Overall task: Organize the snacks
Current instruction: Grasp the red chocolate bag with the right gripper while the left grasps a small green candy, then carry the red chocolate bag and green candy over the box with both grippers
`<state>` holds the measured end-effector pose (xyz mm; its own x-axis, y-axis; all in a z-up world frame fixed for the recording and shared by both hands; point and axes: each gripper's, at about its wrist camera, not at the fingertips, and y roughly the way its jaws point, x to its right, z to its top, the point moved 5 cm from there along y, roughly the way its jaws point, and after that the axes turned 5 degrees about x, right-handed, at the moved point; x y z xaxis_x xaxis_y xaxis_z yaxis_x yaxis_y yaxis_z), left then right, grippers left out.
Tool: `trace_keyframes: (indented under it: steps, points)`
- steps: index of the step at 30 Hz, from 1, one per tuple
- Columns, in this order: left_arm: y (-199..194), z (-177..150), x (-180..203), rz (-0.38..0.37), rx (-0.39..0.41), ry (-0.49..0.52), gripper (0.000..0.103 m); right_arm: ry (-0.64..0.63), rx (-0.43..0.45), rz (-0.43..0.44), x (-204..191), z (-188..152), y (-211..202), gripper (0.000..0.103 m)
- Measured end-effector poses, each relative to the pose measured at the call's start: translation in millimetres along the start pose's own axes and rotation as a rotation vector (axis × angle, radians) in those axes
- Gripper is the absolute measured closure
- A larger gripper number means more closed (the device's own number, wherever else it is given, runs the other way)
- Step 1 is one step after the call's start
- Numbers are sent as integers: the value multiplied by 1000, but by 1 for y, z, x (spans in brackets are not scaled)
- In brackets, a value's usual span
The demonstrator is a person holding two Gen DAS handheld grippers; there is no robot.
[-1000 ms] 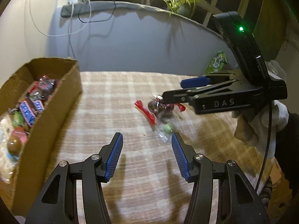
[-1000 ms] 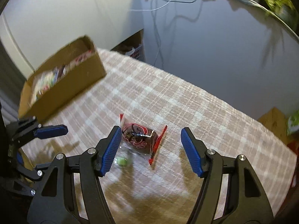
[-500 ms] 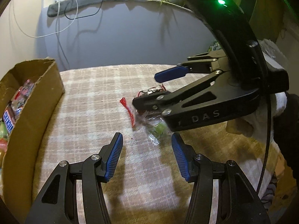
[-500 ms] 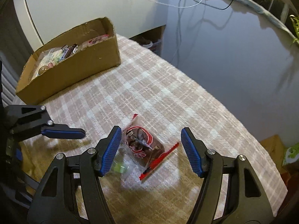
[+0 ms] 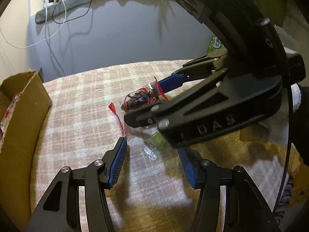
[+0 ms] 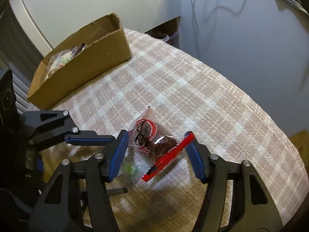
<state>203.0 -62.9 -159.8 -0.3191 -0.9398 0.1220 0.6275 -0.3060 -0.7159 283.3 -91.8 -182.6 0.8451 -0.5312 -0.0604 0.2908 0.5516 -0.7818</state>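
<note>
Underneath, a plaid cloth [image 6: 173, 89] meets a grey wall [image 6: 241, 44].

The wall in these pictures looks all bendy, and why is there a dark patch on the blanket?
Right wrist view: the fisheye lens curves the wall and the plaid blanket; the right gripper, its jaws just closing around the red-trimmed snack bag, shadows the cloth beneath. Left wrist view: same bending; the cardboard box edge looks blurred.
</note>
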Motion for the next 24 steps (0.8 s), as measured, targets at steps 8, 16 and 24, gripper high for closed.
trace_keyframes:
  steps: [8, 16, 24]
  points:
    - [18, 6, 15, 26, -27, 92, 58, 93, 40, 24, 19, -1, -7, 51]
    - [18, 6, 13, 62, -20, 125, 77, 147, 72, 1, 33, -4, -16, 54]
    - [12, 2, 7, 77, -13, 100, 80, 180, 104, -45, 37, -11, -31, 58]
